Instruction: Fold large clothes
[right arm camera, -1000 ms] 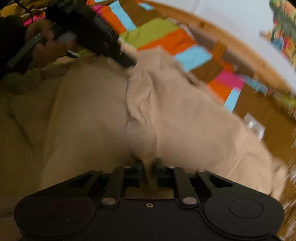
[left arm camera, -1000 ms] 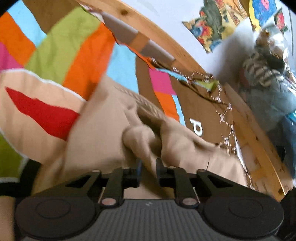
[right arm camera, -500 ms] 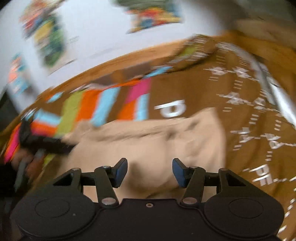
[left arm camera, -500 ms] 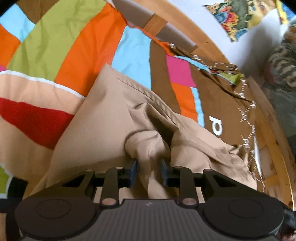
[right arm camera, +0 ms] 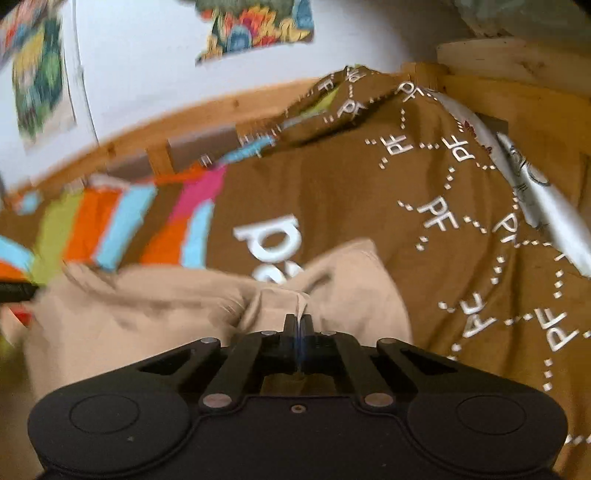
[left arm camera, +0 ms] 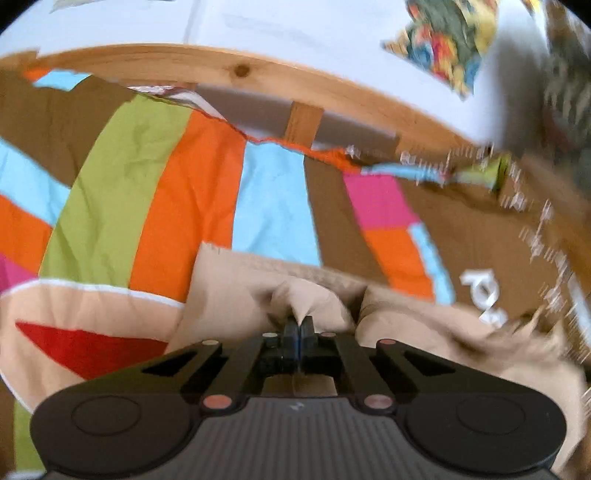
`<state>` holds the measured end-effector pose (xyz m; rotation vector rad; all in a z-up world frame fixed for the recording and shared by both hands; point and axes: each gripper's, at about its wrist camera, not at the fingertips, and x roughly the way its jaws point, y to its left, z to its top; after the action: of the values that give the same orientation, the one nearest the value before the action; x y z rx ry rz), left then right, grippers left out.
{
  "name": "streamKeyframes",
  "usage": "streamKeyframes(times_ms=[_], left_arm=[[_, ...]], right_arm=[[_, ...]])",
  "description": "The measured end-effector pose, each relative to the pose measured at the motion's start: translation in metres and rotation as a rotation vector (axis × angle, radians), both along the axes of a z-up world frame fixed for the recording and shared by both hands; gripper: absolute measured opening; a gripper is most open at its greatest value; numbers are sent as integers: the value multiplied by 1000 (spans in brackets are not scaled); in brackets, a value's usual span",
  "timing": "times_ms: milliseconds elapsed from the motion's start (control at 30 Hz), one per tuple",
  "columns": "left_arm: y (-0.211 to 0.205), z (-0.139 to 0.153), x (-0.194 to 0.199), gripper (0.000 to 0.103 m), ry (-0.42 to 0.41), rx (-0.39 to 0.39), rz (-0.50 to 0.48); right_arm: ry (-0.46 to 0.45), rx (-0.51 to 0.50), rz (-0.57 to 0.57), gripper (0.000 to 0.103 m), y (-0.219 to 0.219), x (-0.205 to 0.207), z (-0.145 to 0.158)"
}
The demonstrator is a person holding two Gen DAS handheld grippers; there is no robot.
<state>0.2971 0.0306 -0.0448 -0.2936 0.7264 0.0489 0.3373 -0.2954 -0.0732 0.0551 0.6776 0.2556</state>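
A large beige garment [left arm camera: 229, 291] lies rumpled on a bed with a striped, many-coloured cover [left arm camera: 166, 206]. My left gripper [left arm camera: 297, 325] is shut on a raised pinch of the beige cloth near its top edge. In the right wrist view the same beige garment [right arm camera: 147, 306] spreads to the left, and my right gripper [right arm camera: 297, 323] is shut on a fold of it at the right-hand part. The garment's far right end [left arm camera: 517, 343] is blurred.
A wooden bed frame [left arm camera: 240, 70] runs along the white wall behind the cover. A brown bedcover with white "PF" letters [right arm camera: 436, 214] lies to the right. Colourful pictures [right arm camera: 255, 26] hang on the wall. A dark object [right arm camera: 14, 290] shows at the left edge.
My right gripper was open half a second ago and has now shut on a fold of the beige garment. My left gripper has closed tighter on its pinch and tilted up toward the wall.
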Motion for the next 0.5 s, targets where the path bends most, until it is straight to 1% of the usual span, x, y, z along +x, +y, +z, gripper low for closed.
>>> streamKeyframes(times_ms=[33, 67, 100, 167, 233, 267, 300, 400, 433, 500], left_arm=[[-1, -10, 4, 0, 38, 15, -3], [-1, -18, 5, 0, 58, 17, -7], [-1, -23, 4, 0, 61, 13, -9], [1, -23, -3, 3, 57, -11, -10], [5, -20, -9, 11, 69, -36, -2], [8, -16, -14, 11, 70, -36, 5], [11, -11, -21, 12, 56, -34, 10], [12, 5, -42, 16, -15, -20, -4], [12, 11, -48, 18, -45, -15, -21], [4, 22, -56, 19, -113, -14, -74]], right_arm=[[19, -6, -9, 0, -3, 2, -7], [31, -5, -13, 0, -7, 0, -12], [24, -11, -10, 0, -7, -3, -14], [-7, -34, 11, 4, -6, -13, -9], [-42, -76, 24, 22, -3, -21, 1], [-72, -95, 28, 24, -2, -27, 7], [-105, -113, 34, 28, 0, -32, 14], [-204, -153, 78, 29, 15, -47, 33], [-223, -164, 111, 30, 22, -50, 36], [-234, -195, 184, 31, 39, -53, 37]])
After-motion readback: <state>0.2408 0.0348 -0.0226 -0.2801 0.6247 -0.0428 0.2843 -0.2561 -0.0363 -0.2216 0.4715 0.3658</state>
